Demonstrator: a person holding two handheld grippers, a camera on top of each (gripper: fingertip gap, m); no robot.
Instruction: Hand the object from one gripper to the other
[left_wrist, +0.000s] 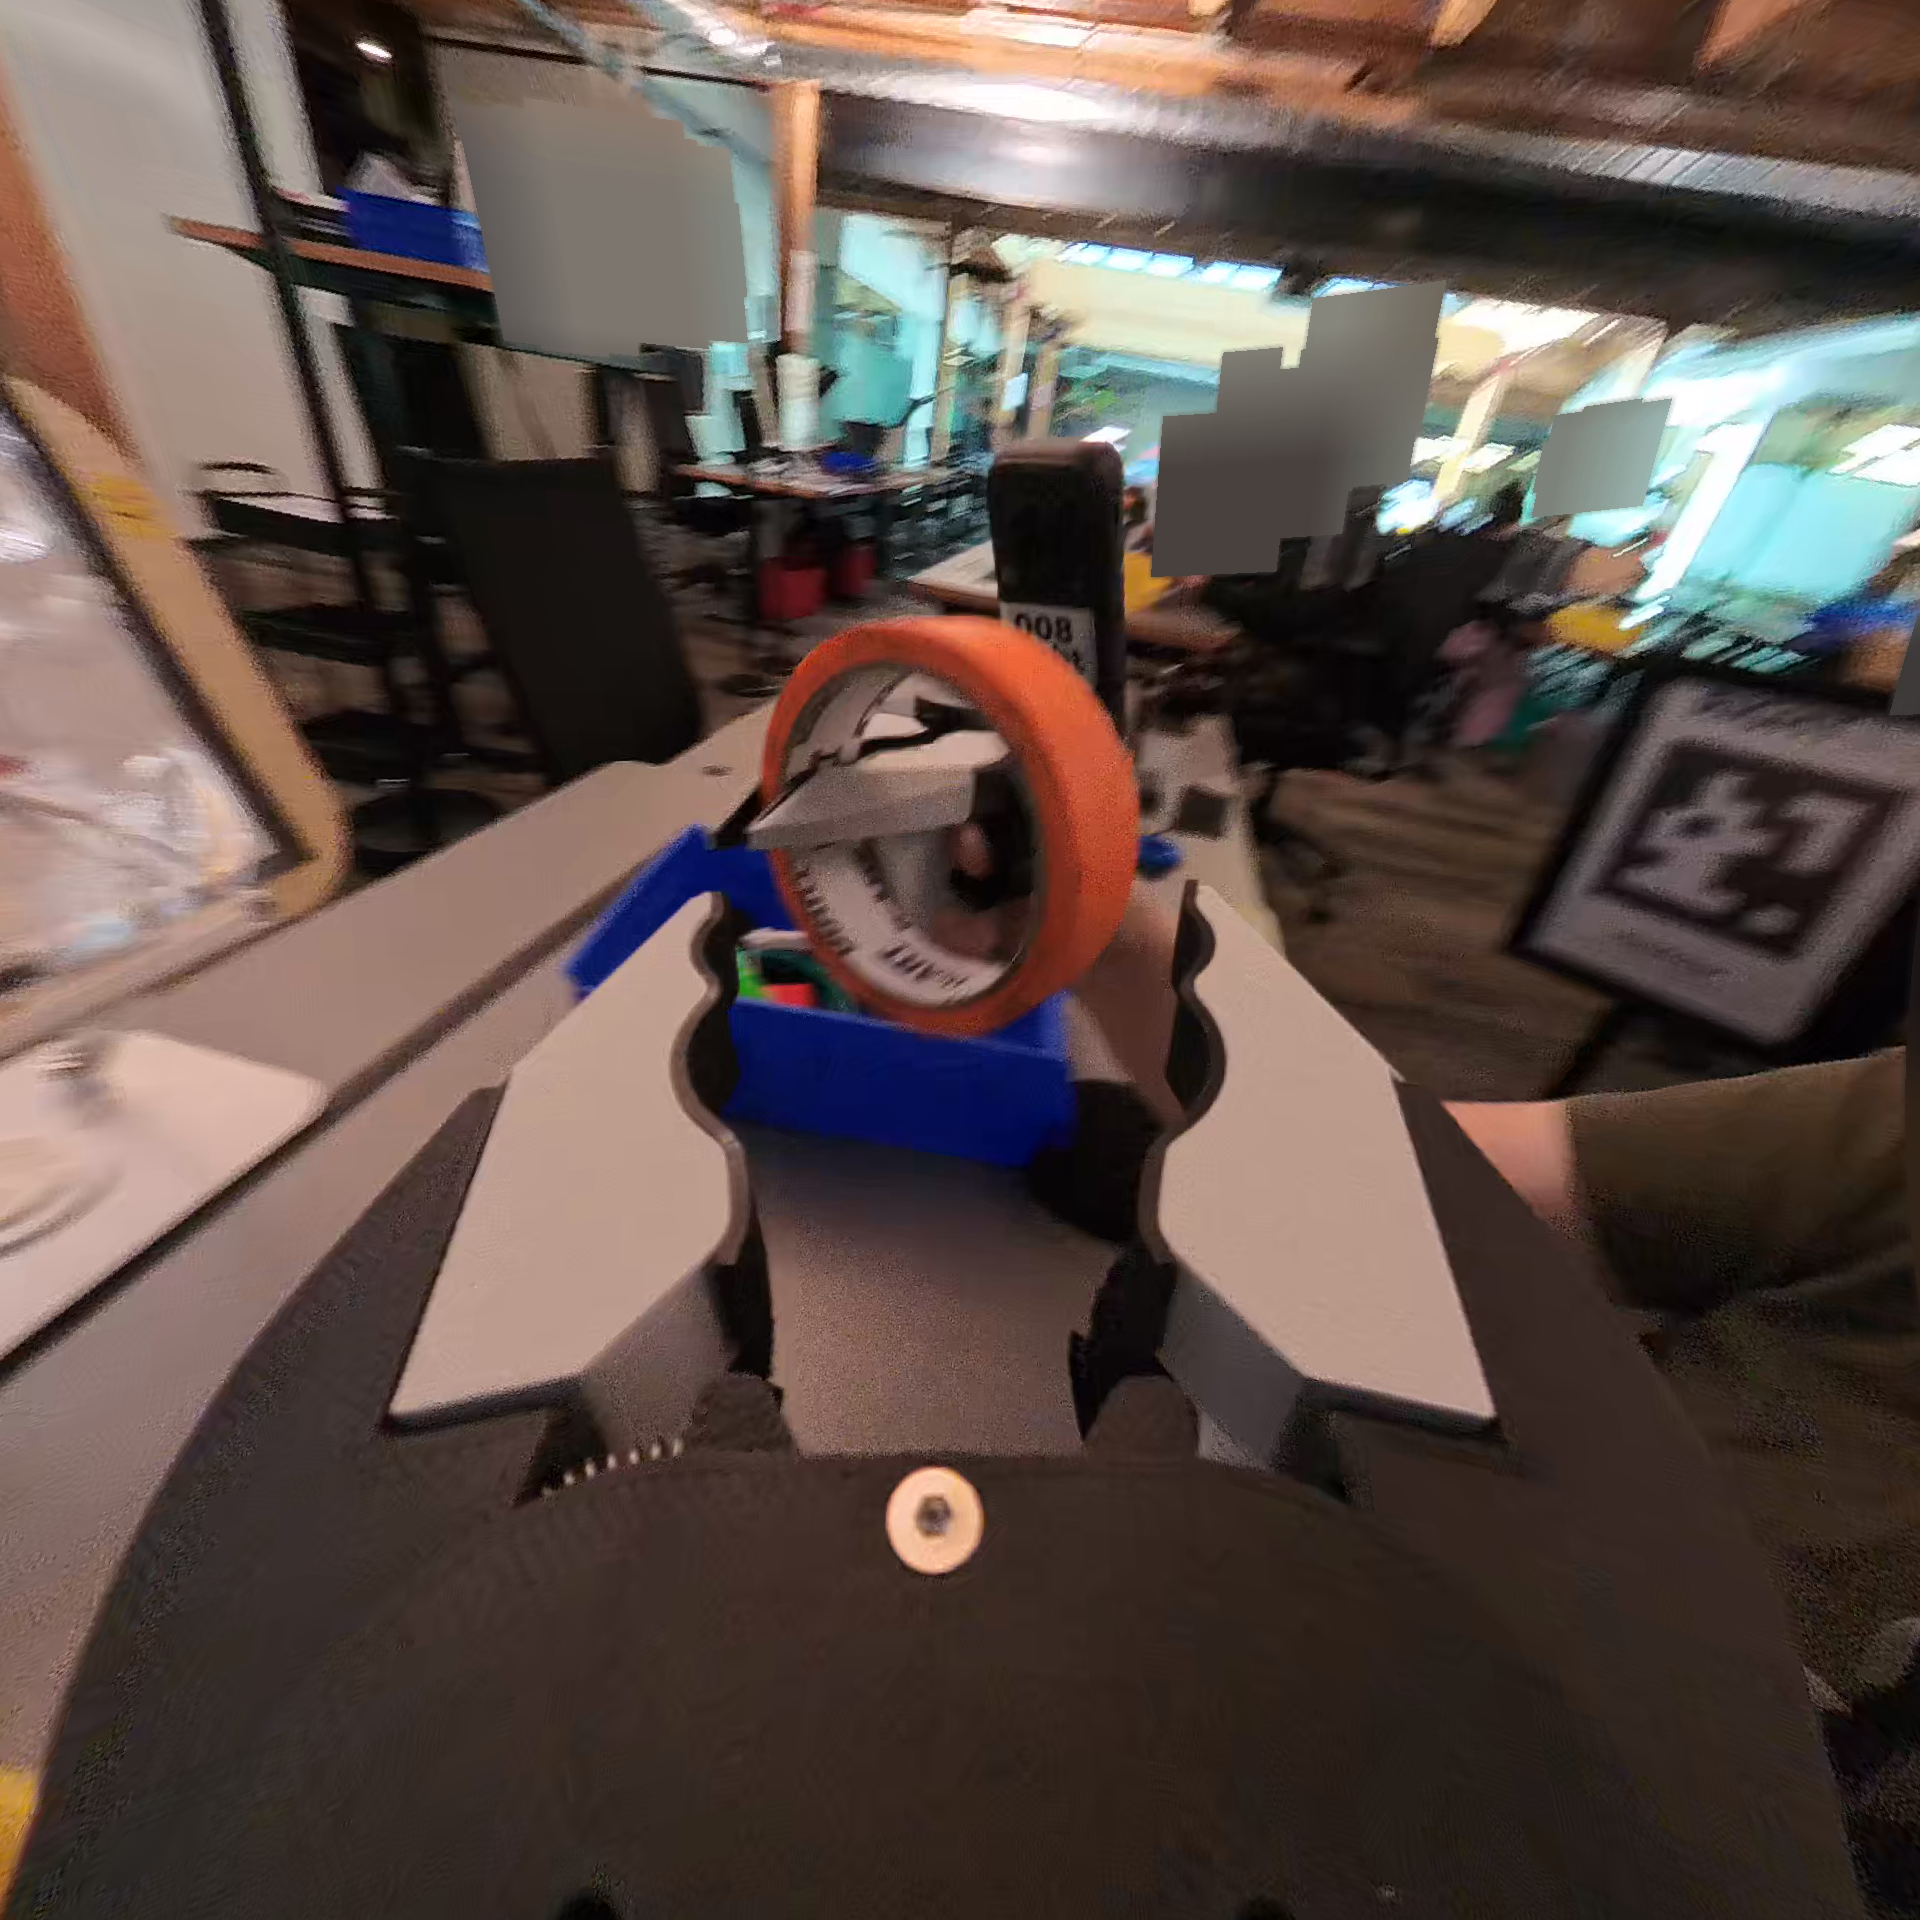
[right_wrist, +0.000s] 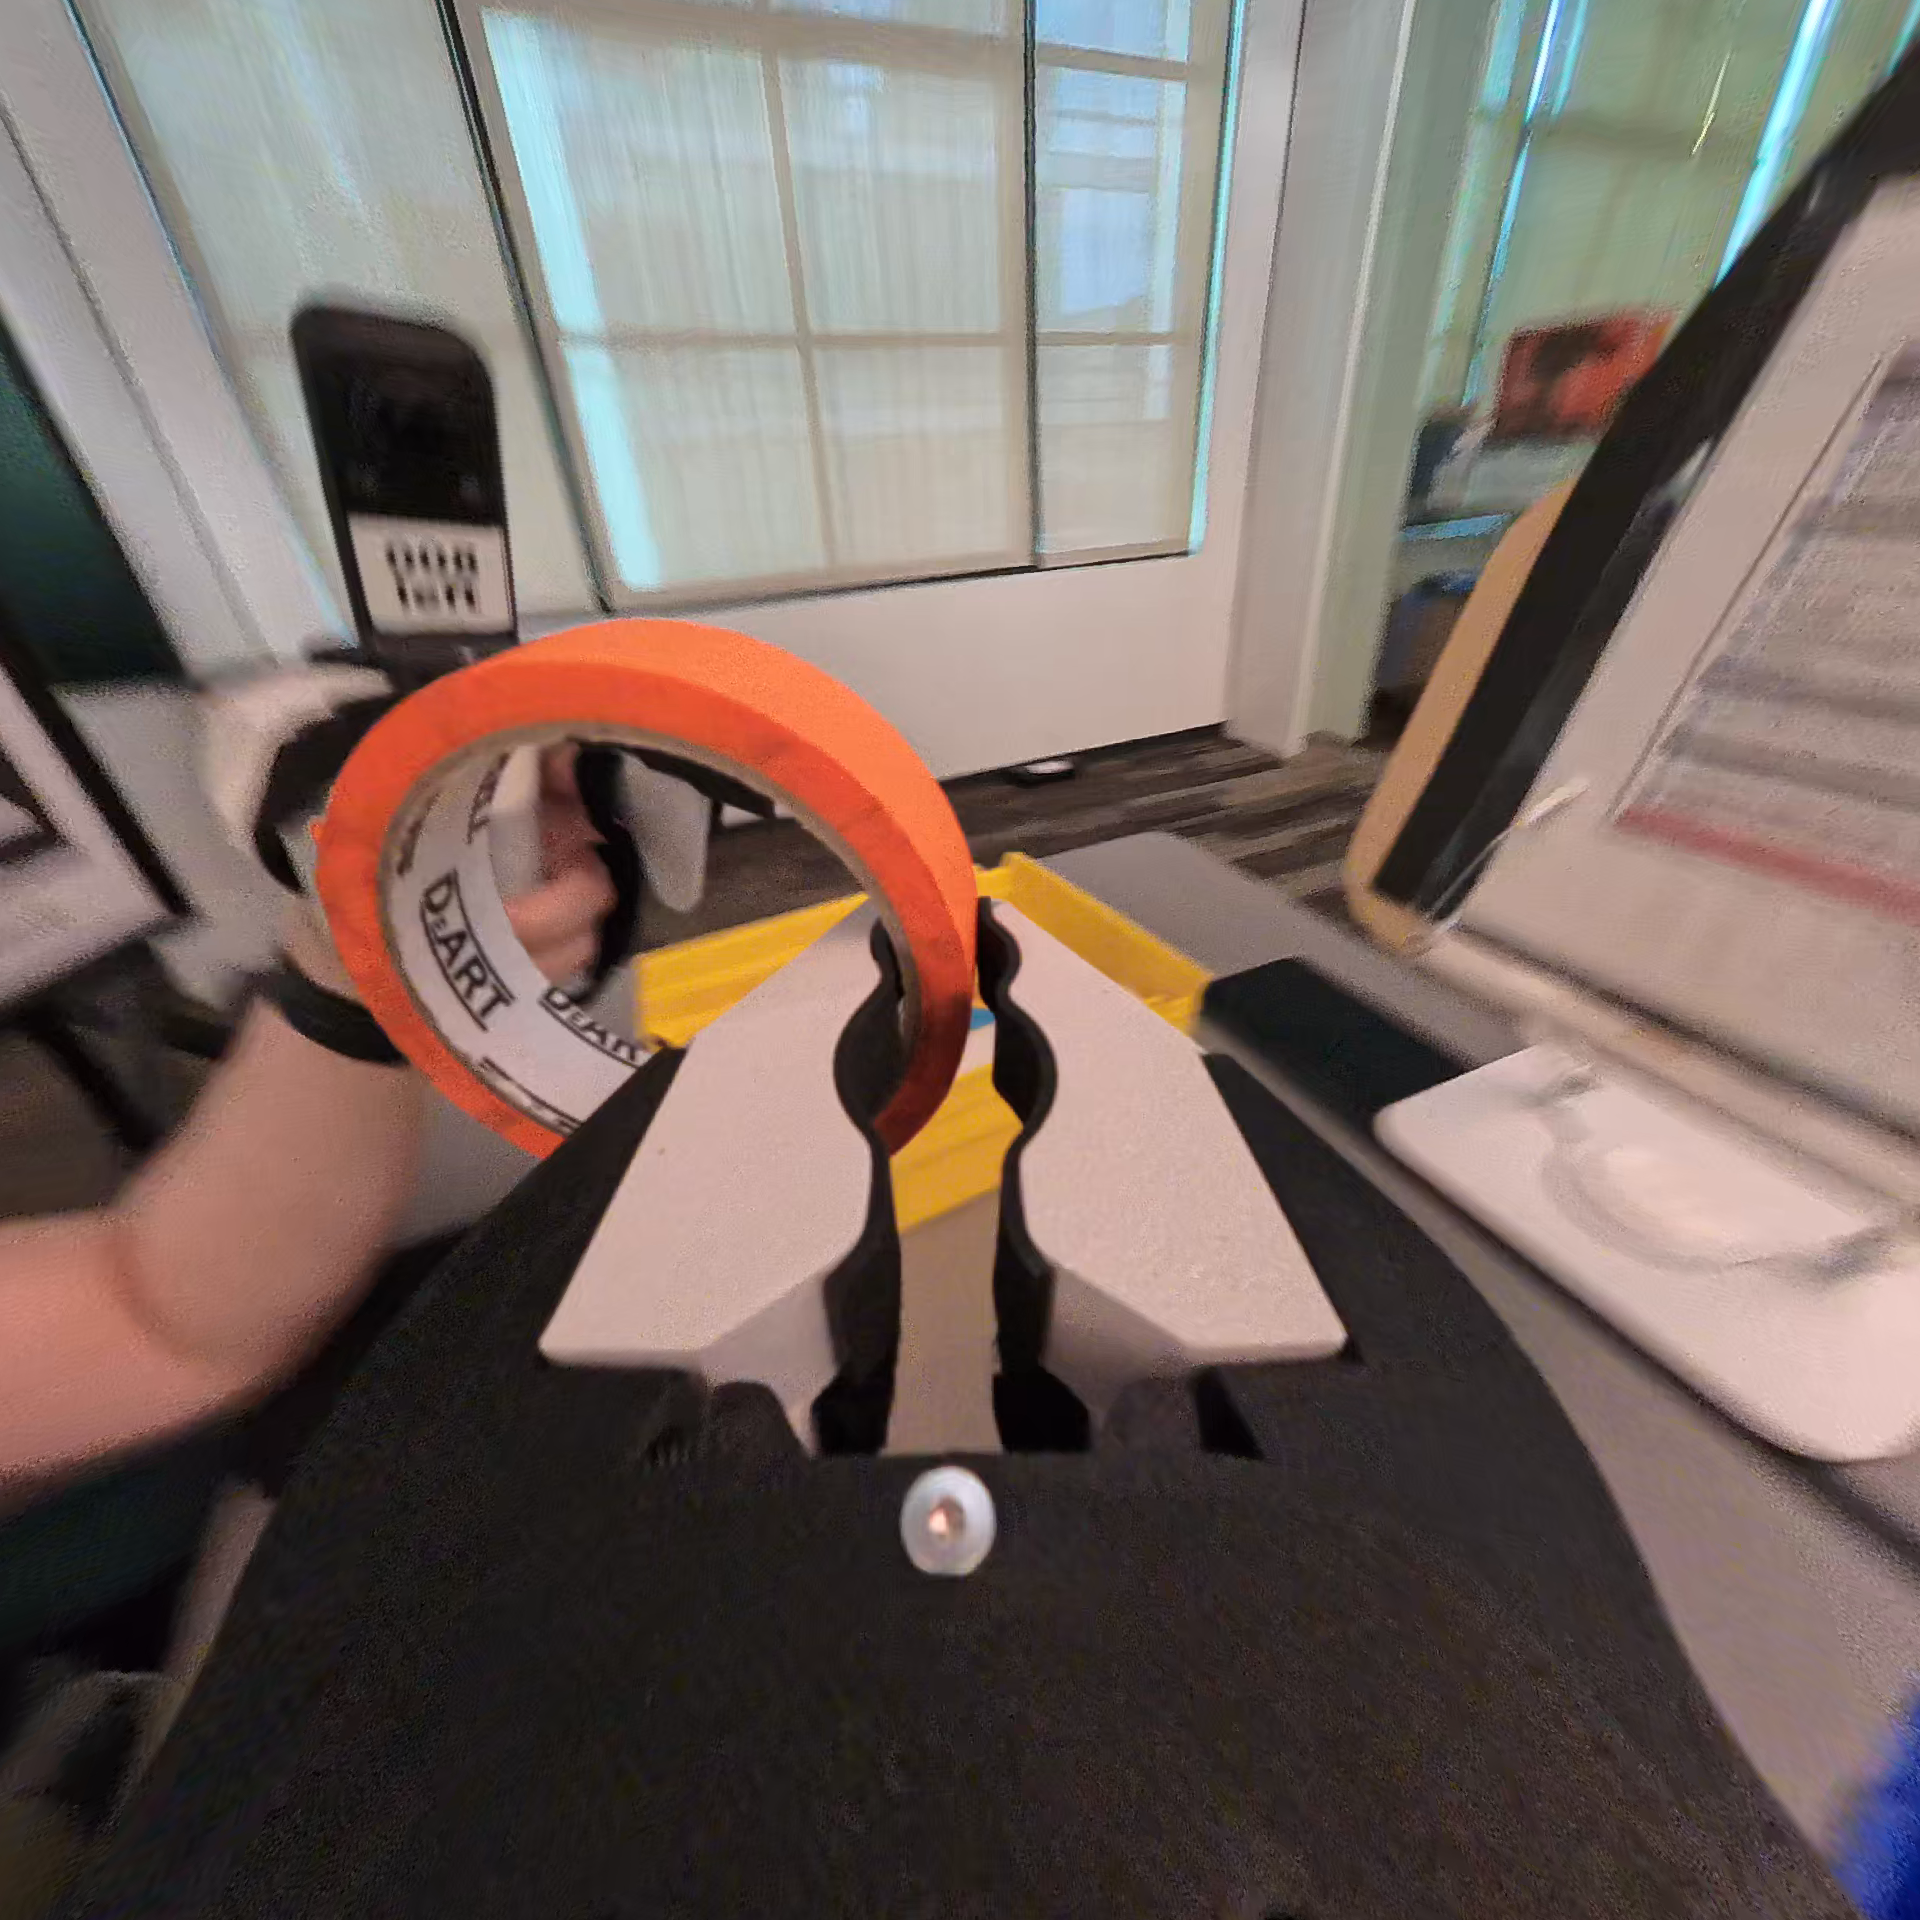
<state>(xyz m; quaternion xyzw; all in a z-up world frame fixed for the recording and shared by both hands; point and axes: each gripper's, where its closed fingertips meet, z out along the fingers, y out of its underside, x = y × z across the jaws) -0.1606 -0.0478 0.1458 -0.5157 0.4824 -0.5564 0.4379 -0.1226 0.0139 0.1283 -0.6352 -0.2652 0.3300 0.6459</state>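
An orange tape roll (right_wrist: 665, 686) with a white printed core stands on edge, held up in the air. My right gripper (right_wrist: 935, 935) is shut on the roll's right rim, with one finger inside the ring and one outside. In the left wrist view the roll (left_wrist: 1070, 769) hangs just ahead of my left gripper (left_wrist: 951, 904), which is open and empty, its tips a little short of the roll. A grey finger (left_wrist: 883, 795) of the right gripper passes through the ring. The left gripper (right_wrist: 301, 758) shows blurred behind the roll in the right wrist view.
A blue bin (left_wrist: 904, 1081) with small coloured items sits on the grey table (left_wrist: 894, 1278) under the roll. A yellow bin (right_wrist: 1101, 935) lies ahead of the right gripper. A monitor with a white stand base (right_wrist: 1662, 1247) is at the right. A framed marker board (left_wrist: 1714, 862) stands on the floor.
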